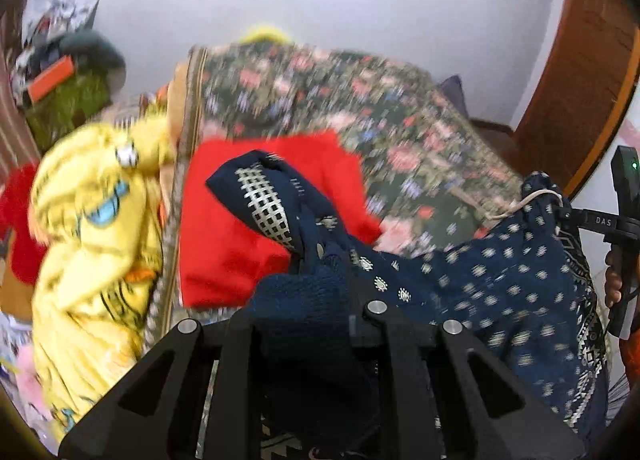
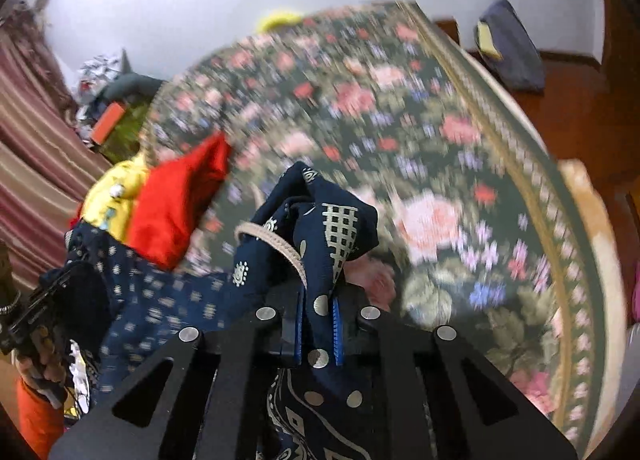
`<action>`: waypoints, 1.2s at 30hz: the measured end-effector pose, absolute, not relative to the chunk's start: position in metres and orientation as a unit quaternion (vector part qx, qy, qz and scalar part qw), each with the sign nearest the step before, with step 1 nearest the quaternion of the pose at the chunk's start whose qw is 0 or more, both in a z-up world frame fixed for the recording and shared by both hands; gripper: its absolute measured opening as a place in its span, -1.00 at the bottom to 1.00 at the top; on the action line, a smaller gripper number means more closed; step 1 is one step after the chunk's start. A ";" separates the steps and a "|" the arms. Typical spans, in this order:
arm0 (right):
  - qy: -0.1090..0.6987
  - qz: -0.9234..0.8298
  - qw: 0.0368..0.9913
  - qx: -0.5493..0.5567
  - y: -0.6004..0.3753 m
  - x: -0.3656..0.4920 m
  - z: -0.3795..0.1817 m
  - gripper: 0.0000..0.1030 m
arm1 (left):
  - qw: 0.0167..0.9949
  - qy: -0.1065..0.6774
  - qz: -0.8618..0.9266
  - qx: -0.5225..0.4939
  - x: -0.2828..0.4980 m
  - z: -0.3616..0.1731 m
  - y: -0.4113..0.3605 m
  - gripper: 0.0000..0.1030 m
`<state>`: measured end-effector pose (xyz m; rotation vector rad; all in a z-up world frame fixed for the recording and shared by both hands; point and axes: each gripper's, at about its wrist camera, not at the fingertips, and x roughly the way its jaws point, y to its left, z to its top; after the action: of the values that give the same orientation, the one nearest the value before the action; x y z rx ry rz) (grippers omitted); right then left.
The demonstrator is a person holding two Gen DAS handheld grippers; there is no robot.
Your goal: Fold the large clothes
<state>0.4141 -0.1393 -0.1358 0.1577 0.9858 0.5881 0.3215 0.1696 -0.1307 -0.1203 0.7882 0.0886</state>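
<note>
The right gripper point(image 2: 316, 324) is clamped on a bunched edge of the navy printed garment point(image 2: 160, 300); its blue-lined pads point(image 2: 338, 332) press the cloth from both sides, and a fold with a pale grid print and a beige drawstring point(image 2: 276, 248) stands up just past the fingertips. The left gripper point(image 1: 320, 300) is likewise closed on the same navy printed garment point(image 1: 500, 284): a thick wad of dark cloth fills the space between its fingers and hides the pads, and another grid-printed corner rises just beyond. The garment hangs between the two grippers, sagging toward the bed, with a patterned border along its outer edge on the right of the left wrist view.

Under and beyond it lies the floral bedspread point(image 2: 440, 148), blurred, with a pale woven border running along its edge. Most of the bedspread ahead of the right gripper is bare. On the left side a red cloth point(image 1: 248, 220) lies flat on it, touching the navy garment's fold, and a yellow printed garment point(image 1: 92, 228) is heaped at the bed's edge beside the red one. Farther left a cluttered pile point(image 1: 68, 76) sits against striped curtains point(image 2: 36, 164). A white wall point(image 1: 400, 12) stands behind the bed, and a wooden door frame point(image 1: 580, 72) curves along the right.
</note>
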 end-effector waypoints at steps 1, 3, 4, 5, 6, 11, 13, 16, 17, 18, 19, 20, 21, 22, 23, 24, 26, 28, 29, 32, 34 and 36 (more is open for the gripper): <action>0.456 0.282 0.840 0.076 -0.138 0.415 -0.125 -0.82 | 0.924 0.377 0.040 -0.057 0.323 -0.123 0.166 -0.73; 0.435 0.287 0.851 0.073 -0.134 0.417 -0.103 -0.83 | 0.930 0.362 0.033 -0.053 0.326 -0.107 0.160 -0.73; 0.425 0.286 0.856 0.072 -0.132 0.419 -0.094 -0.83 | 0.933 0.354 0.034 -0.048 0.329 -0.099 0.157 -0.73; 0.419 0.287 0.859 0.069 -0.130 0.421 -0.089 -0.83 | 0.936 0.347 0.037 -0.042 0.333 -0.093 0.154 -0.74; 0.408 0.285 0.865 0.064 -0.126 0.426 -0.080 -0.83 | 0.938 0.341 0.040 -0.039 0.336 -0.089 0.154 -0.74; 0.404 0.271 0.872 0.049 -0.110 0.460 -0.073 -0.83 | 0.943 0.326 0.065 -0.034 0.371 -0.078 0.166 -0.74; 0.404 0.269 0.873 0.055 -0.109 0.472 -0.075 -0.83 | 0.940 0.330 0.075 -0.037 0.387 -0.082 0.175 -0.74; 0.410 0.257 0.873 0.055 -0.100 0.498 -0.086 -0.83 | 0.934 0.343 0.082 -0.059 0.415 -0.095 0.198 -0.74; 0.415 0.252 0.873 0.051 -0.098 0.504 -0.090 -0.83 | 0.930 0.350 0.090 -0.064 0.426 -0.104 0.207 -0.74; 0.418 0.249 0.873 0.047 -0.096 0.508 -0.094 -0.83 | 0.927 0.356 0.095 -0.067 0.433 -0.110 0.212 -0.74; 0.423 0.244 0.872 0.041 -0.093 0.515 -0.102 -0.83 | 0.922 0.368 0.100 -0.069 0.442 -0.121 0.219 -0.73; 0.427 0.241 0.871 0.036 -0.091 0.521 -0.109 -0.83 | 0.918 0.376 0.104 -0.069 0.448 -0.128 0.224 -0.72; 0.431 0.238 0.870 0.033 -0.092 0.524 -0.112 -0.83 | 0.912 0.388 0.110 -0.071 0.456 -0.140 0.232 -0.72; 0.437 0.232 0.869 0.027 -0.091 0.530 -0.120 -0.83 | 0.907 0.399 0.116 -0.076 0.462 -0.152 0.240 -0.71; 0.444 0.224 0.867 0.019 -0.092 0.536 -0.131 -0.83 | 0.901 0.408 0.122 -0.082 0.467 -0.163 0.247 -0.68; 0.451 0.220 0.865 0.017 -0.094 0.541 -0.140 -0.83 | 0.897 0.415 0.125 -0.090 0.469 -0.171 0.253 -0.67; 0.461 0.217 0.860 0.014 -0.098 0.549 -0.157 -0.82 | 0.886 0.431 0.127 -0.111 0.475 -0.193 0.268 -0.61; 0.467 0.213 0.858 0.012 -0.101 0.551 -0.170 -0.79 | 0.879 0.442 0.130 -0.118 0.477 -0.208 0.276 -0.57; 0.471 0.208 0.857 0.005 -0.102 0.550 -0.175 -0.78 | 0.877 0.445 0.137 -0.116 0.477 -0.215 0.280 -0.50; 0.478 0.188 0.858 -0.030 -0.102 0.546 -0.188 -0.71 | 0.874 0.450 0.143 -0.120 0.472 -0.228 0.289 -0.20; 0.485 0.174 0.855 -0.057 -0.104 0.542 -0.194 -0.42 | 0.876 0.444 0.134 -0.130 0.465 -0.230 0.294 -0.20; 0.480 0.161 0.860 -0.065 -0.111 0.534 -0.193 -0.23 | 0.876 0.445 0.139 -0.123 0.460 -0.226 0.292 -0.13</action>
<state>0.5338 -0.1109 -0.1925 -0.1357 1.0070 0.3383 0.4601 0.2920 -0.2261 -0.2563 0.9284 0.2899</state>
